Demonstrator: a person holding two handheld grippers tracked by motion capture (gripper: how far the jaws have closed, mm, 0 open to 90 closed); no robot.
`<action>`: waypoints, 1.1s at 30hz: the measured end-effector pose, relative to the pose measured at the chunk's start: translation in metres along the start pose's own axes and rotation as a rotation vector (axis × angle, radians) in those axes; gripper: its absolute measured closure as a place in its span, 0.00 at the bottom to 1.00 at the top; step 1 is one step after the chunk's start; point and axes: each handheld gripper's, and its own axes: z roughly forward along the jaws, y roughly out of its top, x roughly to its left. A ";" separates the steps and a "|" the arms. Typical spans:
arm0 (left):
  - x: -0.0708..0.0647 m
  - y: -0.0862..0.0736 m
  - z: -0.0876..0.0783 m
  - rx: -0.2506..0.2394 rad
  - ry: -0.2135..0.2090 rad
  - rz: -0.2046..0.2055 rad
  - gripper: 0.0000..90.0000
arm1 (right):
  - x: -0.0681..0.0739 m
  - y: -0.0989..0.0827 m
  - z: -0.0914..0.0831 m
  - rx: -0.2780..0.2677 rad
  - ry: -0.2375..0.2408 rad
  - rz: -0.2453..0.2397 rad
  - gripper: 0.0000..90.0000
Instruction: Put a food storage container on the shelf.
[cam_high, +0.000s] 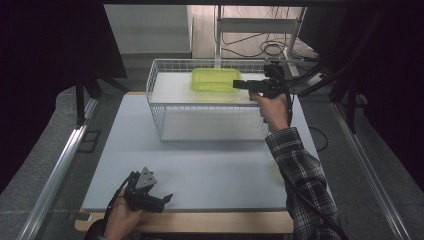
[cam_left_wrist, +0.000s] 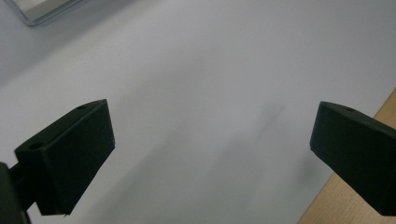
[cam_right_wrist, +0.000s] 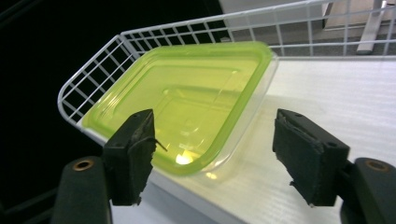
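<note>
Green-lidded container (cam_right_wrist: 187, 107) lies flat on upper shelf of white wire basket (cam_high: 155, 107), toward basket's far side. Right gripper (cam_right_wrist: 215, 154) just at container's near edge, jaws spread, pads not touching it. Left gripper (cam_left_wrist: 210, 154) well short of basket, over table (cam_left_wrist: 196, 70), jaws spread, nothing between.

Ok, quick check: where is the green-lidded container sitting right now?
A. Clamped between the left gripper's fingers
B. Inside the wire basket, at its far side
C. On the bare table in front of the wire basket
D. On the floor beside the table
B: the green-lidded container rests on the white floor of the wire basket near its far wall, and the right gripper stands open at its edge, pressing on nothing.
</note>
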 end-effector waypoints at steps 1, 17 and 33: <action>-0.001 0.000 0.001 0.006 -0.003 0.008 0.00 | 0.003 -0.003 -0.003 0.003 0.011 -0.009 0.29; -0.005 0.001 0.002 0.030 0.003 0.039 0.00 | 0.015 -0.037 -0.016 0.031 0.019 -0.154 0.14; -0.006 0.002 0.000 0.003 -0.012 0.018 0.00 | 0.021 -0.066 -0.034 0.026 0.007 -0.232 0.05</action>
